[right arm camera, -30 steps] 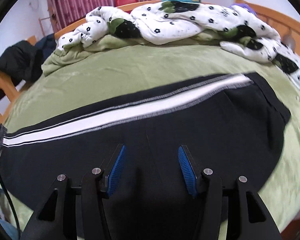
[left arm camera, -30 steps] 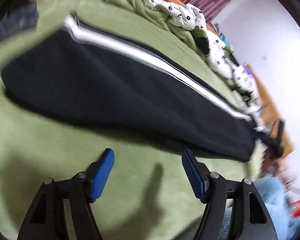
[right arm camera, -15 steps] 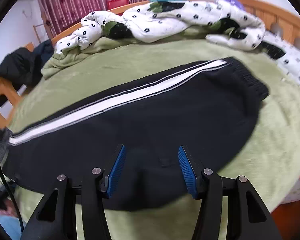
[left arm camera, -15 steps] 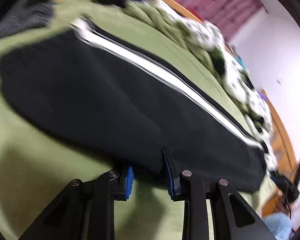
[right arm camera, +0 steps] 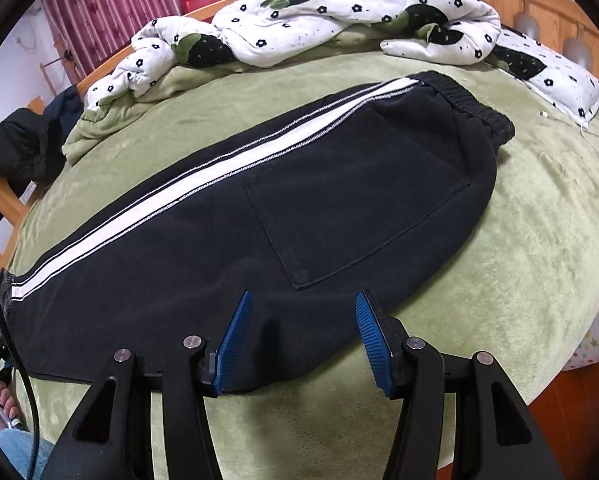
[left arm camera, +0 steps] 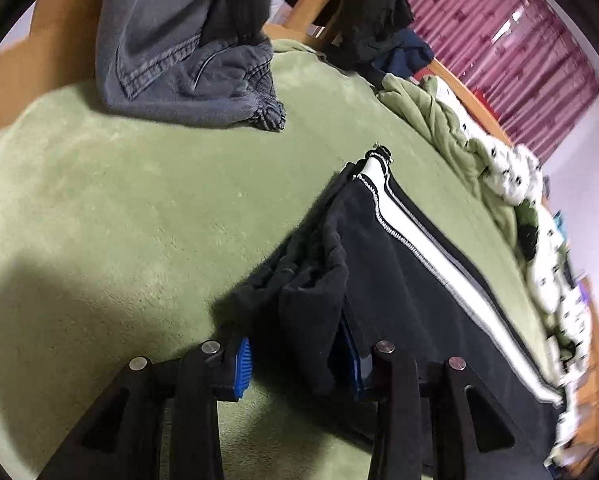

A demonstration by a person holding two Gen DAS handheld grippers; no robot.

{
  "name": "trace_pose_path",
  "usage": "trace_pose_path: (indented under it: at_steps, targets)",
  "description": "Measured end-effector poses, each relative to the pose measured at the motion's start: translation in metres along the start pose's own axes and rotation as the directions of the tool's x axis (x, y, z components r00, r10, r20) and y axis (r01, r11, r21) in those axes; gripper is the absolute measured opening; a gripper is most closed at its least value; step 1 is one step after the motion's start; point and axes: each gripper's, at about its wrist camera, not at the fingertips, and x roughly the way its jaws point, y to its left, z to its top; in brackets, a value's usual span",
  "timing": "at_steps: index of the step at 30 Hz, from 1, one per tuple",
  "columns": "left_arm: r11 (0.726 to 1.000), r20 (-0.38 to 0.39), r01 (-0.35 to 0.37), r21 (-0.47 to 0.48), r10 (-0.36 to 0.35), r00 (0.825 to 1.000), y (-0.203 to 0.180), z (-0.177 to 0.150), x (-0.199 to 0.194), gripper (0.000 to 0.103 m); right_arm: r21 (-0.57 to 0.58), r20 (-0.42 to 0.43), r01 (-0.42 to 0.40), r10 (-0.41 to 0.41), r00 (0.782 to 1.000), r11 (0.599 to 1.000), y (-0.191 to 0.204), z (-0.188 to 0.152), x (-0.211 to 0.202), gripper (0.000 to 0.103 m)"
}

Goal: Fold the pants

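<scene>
Black pants (right arm camera: 259, 208) with a white side stripe lie flat along the green blanket (right arm camera: 539, 240), waistband at the far right, cuffs at the left. In the left wrist view the pants (left arm camera: 411, 280) have their cuff end bunched and lifted. My left gripper (left arm camera: 299, 360) is shut on the bunched black cuff fabric, which hangs between its blue pads. My right gripper (right arm camera: 303, 336) is open and empty, its fingers hovering over the near edge of the pants below the back pocket.
A grey garment (left arm camera: 187, 52) lies at the blanket's far corner by a wooden bed frame (left arm camera: 27, 64). A floral white quilt (right arm camera: 339, 20) is piled along the far side. Dark clothes (right arm camera: 15, 148) hang on the frame at left.
My left gripper has moved to the cuff end, closed on it and lifted the fabric. My right gripper has drawn back toward the near edge of the pants, still open.
</scene>
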Motion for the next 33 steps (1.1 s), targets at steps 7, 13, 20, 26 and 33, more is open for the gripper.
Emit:
trace_pose_path:
  at_steps: [7,13,20,26,33]
  targets:
    - [0.971,0.082,-0.149,0.186,0.136,0.987,-0.066,0.009,-0.026,0.021,-0.145,0.101,0.06,-0.046,0.994,0.988,0.045,0.033,-0.042,0.054]
    - [0.893,0.14,-0.154,0.423,0.104,0.985,-0.163,0.025,-0.071,0.02,-0.294,0.116,0.026,0.009,0.993,0.956,0.082,0.071,-0.075,0.054]
    - [0.75,0.178,-0.119,0.651,0.001,0.984,-0.303,-0.021,-0.104,0.019,-0.236,0.176,-0.03,0.074,0.982,0.971,0.077,0.073,-0.069,0.055]
    - [0.641,0.068,-0.002,0.767,-0.079,0.995,-0.398,-0.128,-0.076,0.018,-0.211,0.219,0.167,-0.12,0.968,0.963,0.017,0.057,-0.045,0.055]
    - [0.595,-0.184,0.192,0.78,-0.074,0.98,-0.439,-0.264,-0.016,0.017,0.01,0.15,0.107,-0.107,0.983,0.994,-0.054,0.064,-0.043,0.055]
